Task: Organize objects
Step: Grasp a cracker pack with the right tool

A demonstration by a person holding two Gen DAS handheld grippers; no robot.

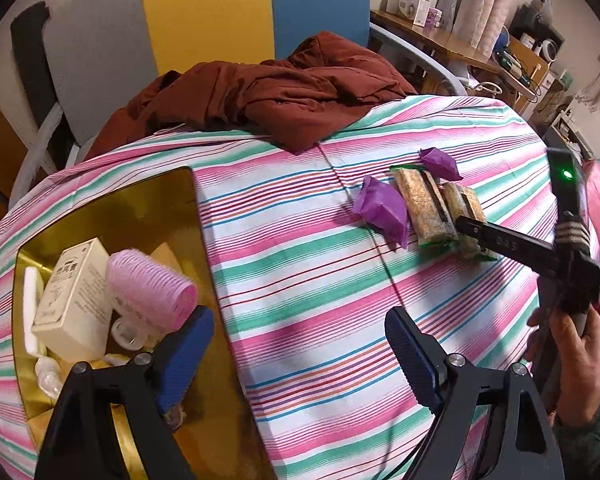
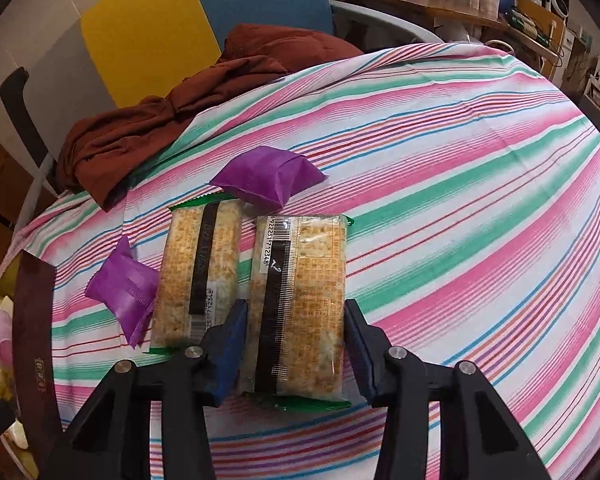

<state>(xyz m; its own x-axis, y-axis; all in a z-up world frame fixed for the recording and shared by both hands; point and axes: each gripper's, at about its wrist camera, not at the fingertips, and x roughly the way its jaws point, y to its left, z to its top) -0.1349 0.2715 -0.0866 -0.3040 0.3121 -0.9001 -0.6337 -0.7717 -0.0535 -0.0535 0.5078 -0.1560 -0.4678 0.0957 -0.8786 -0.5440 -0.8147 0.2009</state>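
Two clear-wrapped cracker packs lie side by side on the striped cloth. My right gripper [image 2: 294, 342] has its blue pads on either side of the right cracker pack [image 2: 300, 304], which lies on the cloth; whether the pads press it is unclear. The left cracker pack [image 2: 198, 272] lies beside it. Two purple packets [image 2: 270, 178] [image 2: 126, 286] lie close by. In the left wrist view the packs [image 1: 428, 208] sit far right with the right gripper [image 1: 466, 230] over them. My left gripper [image 1: 300, 352] is open and empty beside a gold box [image 1: 100, 208].
The gold box holds a pink hair roller [image 1: 150, 286], a cream carton [image 1: 74, 294] and small white items. A crumpled maroon cloth [image 1: 268, 100] lies at the table's far edge. A chair back [image 1: 204, 12] stands behind. A cluttered desk [image 1: 440, 40] is at the far right.
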